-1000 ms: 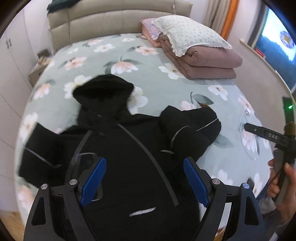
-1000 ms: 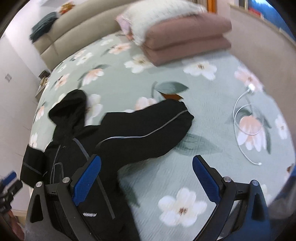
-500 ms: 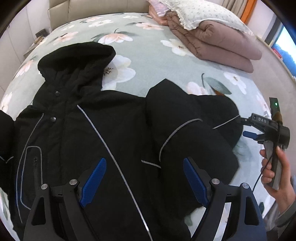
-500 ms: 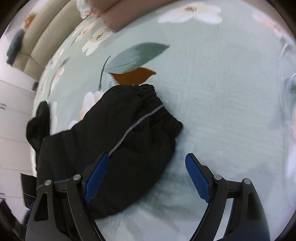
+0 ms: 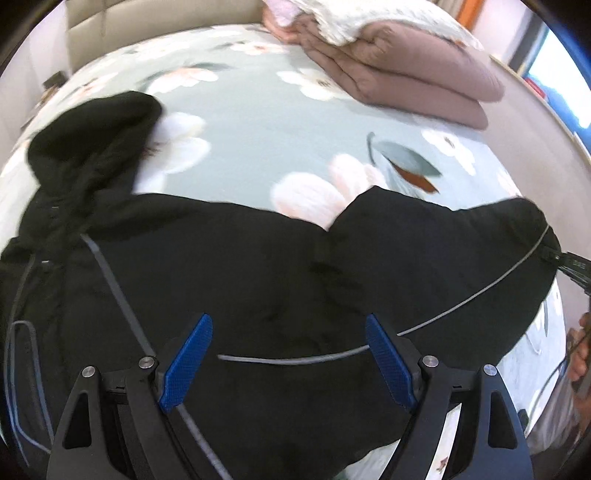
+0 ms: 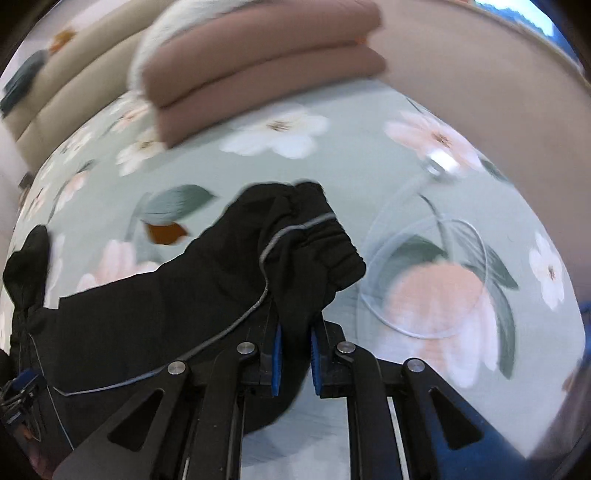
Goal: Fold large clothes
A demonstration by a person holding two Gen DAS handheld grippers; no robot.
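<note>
Left wrist view: black jacket [image 5: 258, 280] lies spread on the bed [image 5: 258, 122], which has a green floral sheet. Hood [image 5: 92, 133] at upper left, flat on the sheet. One sleeve [image 5: 443, 258] stretches toward the right edge, grey piping line running along it. Left gripper [image 5: 288, 354] sits over the jacket body, blue-padded fingers [image 5: 188, 362] spread wide with nothing between them; whether they touch the cloth is not clear. At the far right edge the tip of the right gripper [image 5: 574, 264] meets the sleeve end, and part of a hand [image 5: 581, 350] shows below it. Folded brown quilt [image 5: 399, 70] with a white pillow [image 5: 369, 22] on top sits at the far side of the bed. Beige headboard [image 5: 147, 18] behind.

Right wrist view: right gripper [image 6: 294, 349] is clamped on the sleeve [image 6: 207, 280] near its elastic cuff [image 6: 325, 236]; black fabric is pinched between the blue pads [image 6: 277, 363], jaws nearly together. Cuff bunches up above the fingers, lifted off the sheet. Rest of the jacket [image 6: 55, 332] trails to the lower left. A white cable [image 6: 424, 280] loops on the bed [image 6: 332, 166] to the right of the cuff, its plug end further up. Brown quilt [image 6: 258, 66] stack at the top, blurred.
</note>
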